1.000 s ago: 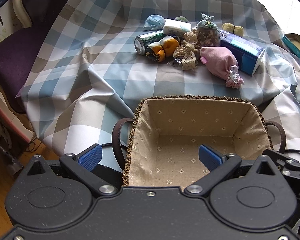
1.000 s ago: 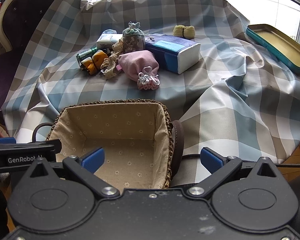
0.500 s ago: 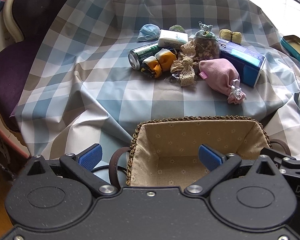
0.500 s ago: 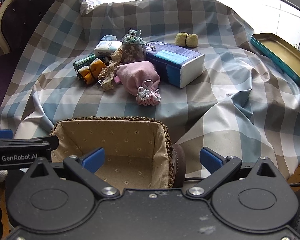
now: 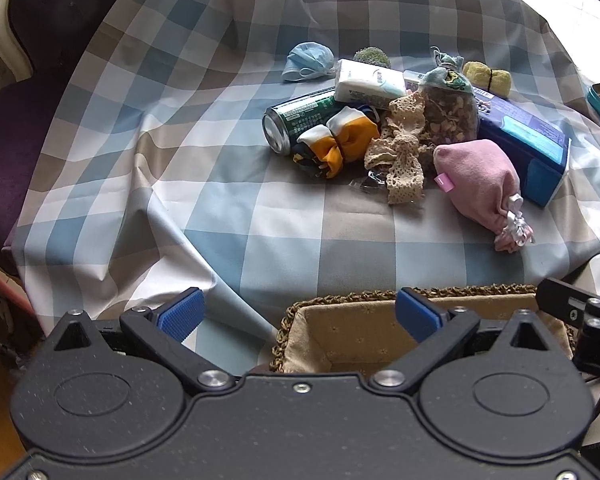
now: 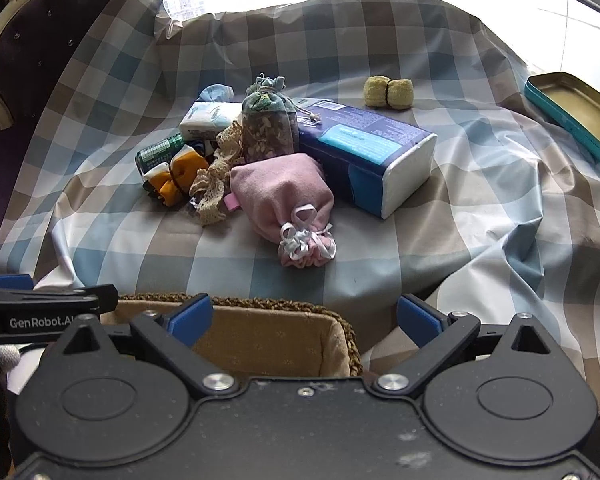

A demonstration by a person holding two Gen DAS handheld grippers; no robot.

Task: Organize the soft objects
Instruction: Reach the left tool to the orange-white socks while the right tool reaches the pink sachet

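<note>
Your tabletop (image 6: 480,200) wears a big checked cloth (image 5: 228,208), and a dark chair (image 6: 40,40) stands at ten o'clock.

At six o'clock, close to you, sits the basket (image 5: 340,332) with a tan lining and a braided rim. It looks empty where you can see inside.

The soft things lie in a heap at twelve o'clock, well apart from the basket. The biggest thing is the blue tissue pack (image 6: 364,148), at the heap's three o'clock. Touching it is the pink pouch (image 6: 284,188), tied with a white ribbon (image 6: 300,240) at its near end. Behind the pouch stands a sachet (image 6: 268,128) full of dried petals. A white tissue packet (image 5: 370,86) leans on a green can (image 5: 296,120) that lies on its side at the heap's nine o'clock. In front of the can is an orange and white bow (image 5: 336,144), and just beside it a lace bow (image 5: 400,148). A blue face mask (image 5: 308,60) lies at eleven o'clock. A yellow roll (image 6: 388,92) lies alone at one o'clock. A teal tin (image 6: 576,116) sits at the far edge, at two o'clock.

Your left hand-held gripper (image 5: 300,312) hangs over the basket's left rim. Its jaws are wide apart and closing, with nothing held.

Your right hand-held gripper (image 6: 304,316) hangs over the basket's right rim. Its jaws are also wide apart and closing, with nothing held.
</note>
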